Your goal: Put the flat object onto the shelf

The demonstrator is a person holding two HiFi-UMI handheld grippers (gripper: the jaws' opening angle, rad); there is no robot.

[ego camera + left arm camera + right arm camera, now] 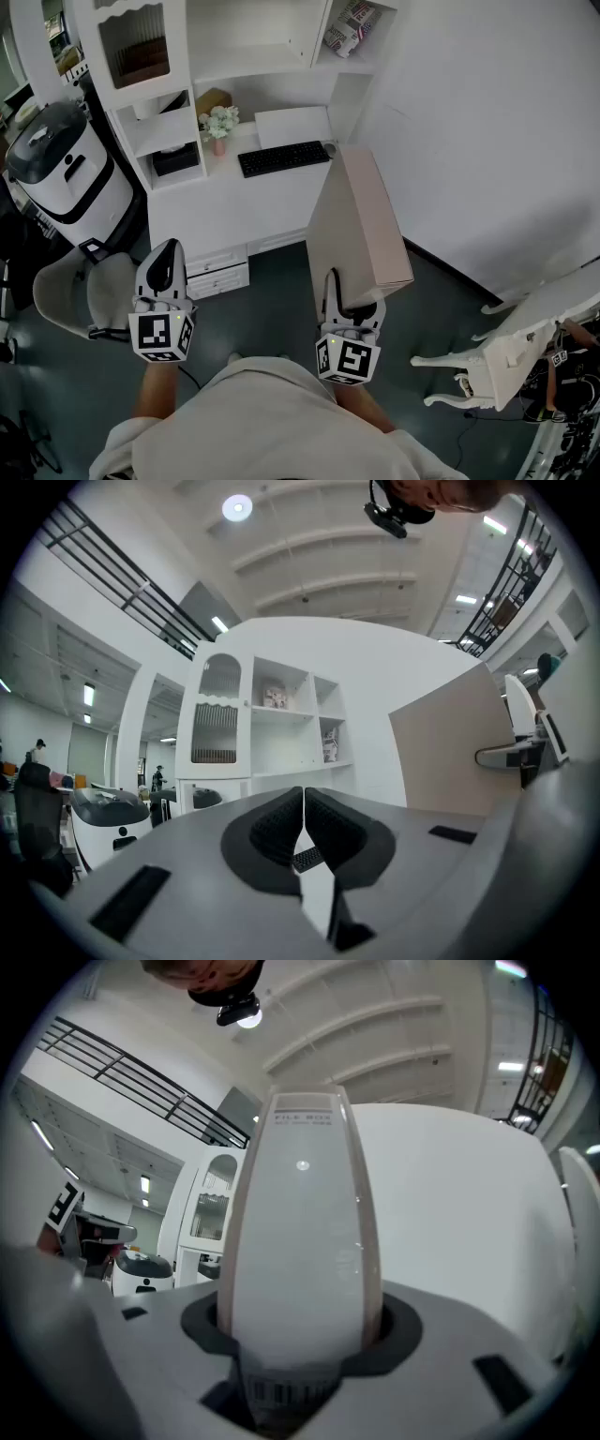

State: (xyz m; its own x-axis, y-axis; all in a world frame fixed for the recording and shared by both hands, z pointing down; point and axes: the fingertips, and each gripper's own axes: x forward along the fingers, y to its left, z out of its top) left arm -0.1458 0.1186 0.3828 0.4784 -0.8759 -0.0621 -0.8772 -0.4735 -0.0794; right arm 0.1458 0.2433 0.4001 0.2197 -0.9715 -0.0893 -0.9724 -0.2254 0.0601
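My right gripper (353, 298) is shut on a flat beige file box (356, 225), held on edge and pointing level toward the white shelf unit (267, 66). In the right gripper view the box's white spine (305, 1232) fills the gap between the jaws, a barcode label at its base. My left gripper (165, 272) hangs level at the left, shut with nothing in it; its pads (281, 827) meet in the left gripper view, where the shelf unit (272, 733) stands ahead and the file box (450, 752) shows at the right.
On the desk under the shelves lie a black keyboard (283, 157), a white pad (292, 126) and a small flower pot (218, 125). A white robot-like machine (66, 173) and a grey chair (80, 292) stand left. An ornate white chair (511, 352) stands right.
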